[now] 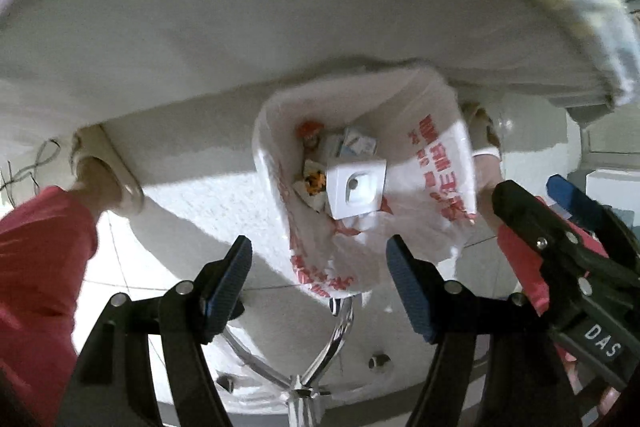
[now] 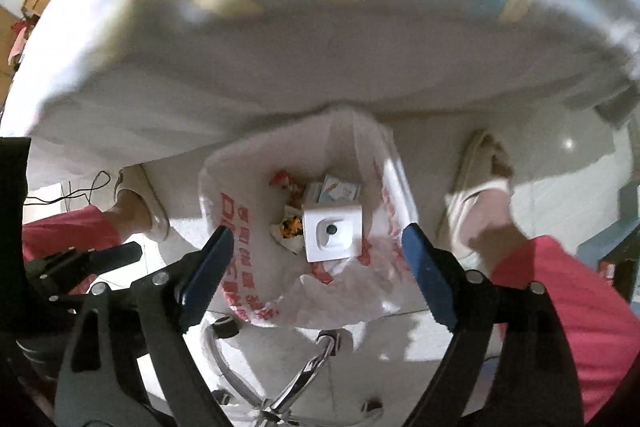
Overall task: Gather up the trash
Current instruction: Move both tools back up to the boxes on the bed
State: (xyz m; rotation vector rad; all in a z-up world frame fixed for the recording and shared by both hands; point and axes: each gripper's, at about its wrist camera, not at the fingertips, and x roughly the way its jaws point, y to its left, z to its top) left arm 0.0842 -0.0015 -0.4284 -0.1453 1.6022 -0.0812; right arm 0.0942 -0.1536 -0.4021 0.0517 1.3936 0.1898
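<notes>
A white plastic bag with red print [image 1: 432, 183] [image 2: 236, 239] stands open on the floor below the table edge. Inside lie a white square box with a round hole [image 1: 356, 189] [image 2: 331, 233], small cartons [image 1: 358, 143] [image 2: 340, 189] and orange wrappers [image 1: 310, 135] [image 2: 286, 183]. My left gripper [image 1: 320, 267] hangs open and empty above the bag's near rim. My right gripper [image 2: 316, 259] is open and empty above the bag too, and shows at the right of the left wrist view [image 1: 560, 239].
A white tablecloth [image 1: 280, 7] [image 2: 280, 47] overhangs the bag's far side. The person's red trousers [image 1: 36, 267] [image 2: 572, 307] and slippered feet [image 1: 108, 171] [image 2: 480, 183] flank the bag. A chrome chair base [image 1: 320, 359] [image 2: 296, 379] sits near me on the tiled floor.
</notes>
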